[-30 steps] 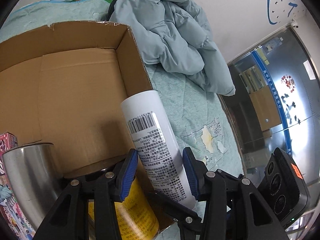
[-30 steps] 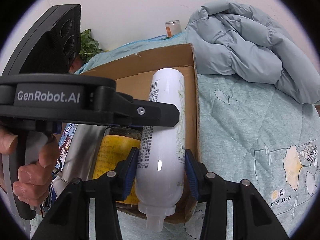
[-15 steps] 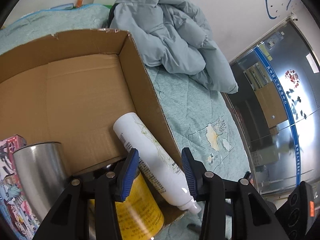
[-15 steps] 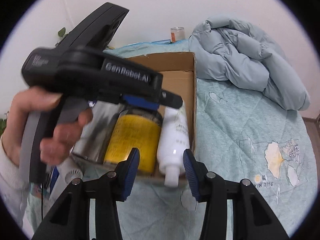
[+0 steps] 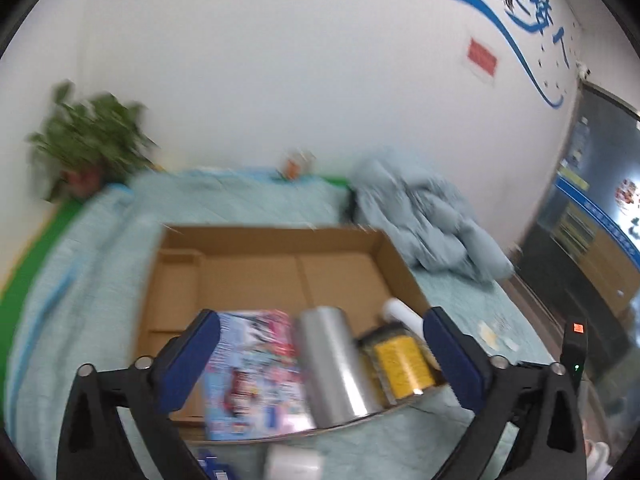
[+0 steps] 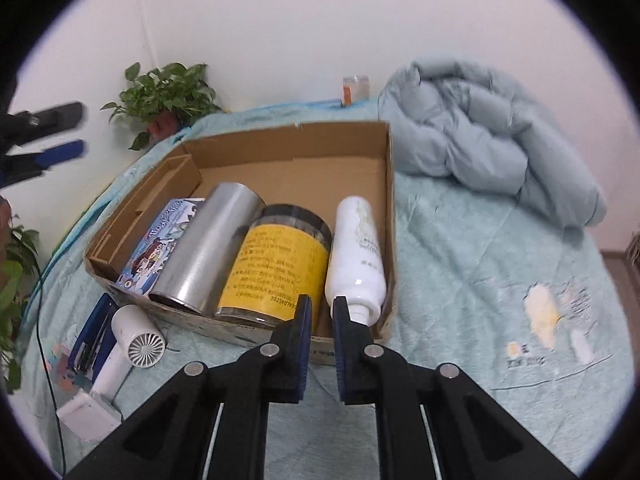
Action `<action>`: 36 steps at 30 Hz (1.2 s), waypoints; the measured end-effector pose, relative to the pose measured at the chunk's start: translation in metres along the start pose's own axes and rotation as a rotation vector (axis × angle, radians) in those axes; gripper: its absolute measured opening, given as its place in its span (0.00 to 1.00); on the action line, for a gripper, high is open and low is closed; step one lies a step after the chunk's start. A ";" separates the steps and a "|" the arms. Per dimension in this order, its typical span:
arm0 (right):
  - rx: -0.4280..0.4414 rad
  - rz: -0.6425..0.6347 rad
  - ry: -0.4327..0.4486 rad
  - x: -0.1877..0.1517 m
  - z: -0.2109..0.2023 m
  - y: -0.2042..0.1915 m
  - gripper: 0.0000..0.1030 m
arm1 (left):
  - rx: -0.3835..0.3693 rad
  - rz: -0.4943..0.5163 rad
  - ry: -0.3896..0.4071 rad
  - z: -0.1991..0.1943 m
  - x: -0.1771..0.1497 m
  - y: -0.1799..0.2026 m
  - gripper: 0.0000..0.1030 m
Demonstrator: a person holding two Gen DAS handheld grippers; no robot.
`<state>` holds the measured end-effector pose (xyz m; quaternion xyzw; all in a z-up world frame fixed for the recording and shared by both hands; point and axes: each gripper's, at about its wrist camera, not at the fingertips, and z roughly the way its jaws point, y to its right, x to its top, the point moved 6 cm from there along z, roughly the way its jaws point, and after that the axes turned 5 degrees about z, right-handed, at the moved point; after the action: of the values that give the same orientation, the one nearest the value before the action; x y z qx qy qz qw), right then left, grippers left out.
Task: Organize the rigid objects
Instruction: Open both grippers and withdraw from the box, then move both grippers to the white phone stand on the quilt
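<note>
A shallow cardboard box [image 6: 390,184] on the bed holds, side by side, a picture box [image 6: 160,248], a steel cup [image 6: 208,248], a yellow-labelled jar [image 6: 280,268] and a white bottle [image 6: 358,252], all lying down. My right gripper [image 6: 321,312] is nearly shut and empty, just in front of the box edge. My left gripper [image 5: 320,344] is open wide and empty, held back above the near side of the box [image 5: 384,248]; it also shows at the left edge of the right wrist view [image 6: 48,136]. The left wrist view is blurred.
A white hair dryer [image 6: 132,348], a blue stapler [image 6: 90,340] and a white plug block [image 6: 86,416] lie on the bedspread left of the box. A crumpled grey-blue jacket [image 6: 480,128] lies behind right. Potted plant [image 6: 164,96] and a small jar [image 6: 354,88] stand by the wall.
Both grippers let go of the white bottle, now lying in the box. Both drew back from the box. The left opened wide and swung away left; the right closed to a narrow gap.
</note>
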<state>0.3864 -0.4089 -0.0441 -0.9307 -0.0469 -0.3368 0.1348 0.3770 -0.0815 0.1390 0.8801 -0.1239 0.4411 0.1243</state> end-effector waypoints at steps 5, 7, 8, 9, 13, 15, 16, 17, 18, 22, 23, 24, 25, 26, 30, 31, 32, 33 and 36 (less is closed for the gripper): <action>0.038 0.071 -0.091 -0.005 0.040 0.008 0.09 | 0.176 -0.120 0.066 -0.066 -0.020 -0.061 0.99; 0.047 0.094 -0.075 -0.002 0.037 0.006 0.09 | 0.192 -0.151 0.091 -0.087 -0.033 -0.074 0.99; 0.063 0.088 -0.040 0.001 0.028 0.001 0.09 | 0.210 -0.153 0.099 -0.095 -0.040 -0.078 0.99; 0.062 0.054 0.031 0.005 0.012 -0.005 0.09 | 0.236 -0.145 0.105 -0.105 -0.047 -0.083 0.99; -0.021 0.001 0.105 -0.003 -0.007 -0.008 0.26 | 0.319 -0.071 0.102 -0.131 -0.074 -0.089 0.99; -0.065 0.032 0.048 -0.009 0.009 0.003 0.26 | 0.321 -0.055 0.088 -0.138 -0.088 -0.090 0.99; -0.095 0.045 0.026 -0.011 0.020 0.009 0.22 | 0.317 -0.056 0.079 -0.140 -0.094 -0.091 0.99; -0.107 0.058 0.012 -0.011 0.028 0.013 0.10 | 0.305 -0.061 0.067 -0.141 -0.101 -0.091 0.99; -0.107 0.064 0.009 -0.011 0.032 0.015 0.09 | 0.293 -0.068 0.056 -0.141 -0.107 -0.091 0.99; -0.046 0.029 0.053 -0.002 0.012 0.001 0.09 | 0.277 -0.097 0.058 -0.144 -0.127 -0.090 0.99; -0.067 0.004 0.093 0.000 0.001 -0.004 0.11 | 0.288 -0.102 0.066 -0.143 -0.128 -0.091 0.99; -0.091 -0.018 0.134 0.001 -0.011 -0.008 0.16 | 0.299 -0.105 0.080 -0.143 -0.130 -0.092 0.99; -0.111 -0.035 0.176 0.000 -0.025 -0.012 0.39 | 0.308 -0.104 0.092 -0.145 -0.130 -0.093 0.99; -0.123 -0.039 0.216 -0.003 -0.036 -0.016 0.77 | 0.331 -0.093 0.110 -0.148 -0.132 -0.092 0.99; -0.110 -0.096 0.334 -0.025 -0.073 -0.046 1.00 | 0.385 -0.001 0.115 -0.156 -0.137 -0.086 0.99; -0.090 -0.100 0.337 -0.030 -0.075 -0.053 1.00 | 0.375 0.021 0.108 -0.157 -0.137 -0.085 0.99; -0.066 -0.096 0.336 -0.034 -0.078 -0.060 1.00 | 0.356 0.050 0.094 -0.157 -0.137 -0.082 0.99; -0.027 -0.089 0.324 -0.040 -0.080 -0.068 1.00 | 0.336 0.065 0.076 -0.157 -0.138 -0.081 0.99; 0.133 -0.078 0.226 -0.060 -0.077 -0.097 1.00 | 0.223 0.093 -0.029 -0.144 -0.149 -0.073 0.99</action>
<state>0.2762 -0.3378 -0.0046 -0.8733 -0.0896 -0.4407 0.1874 0.2070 0.0505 0.0940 0.8881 -0.1166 0.4447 0.0031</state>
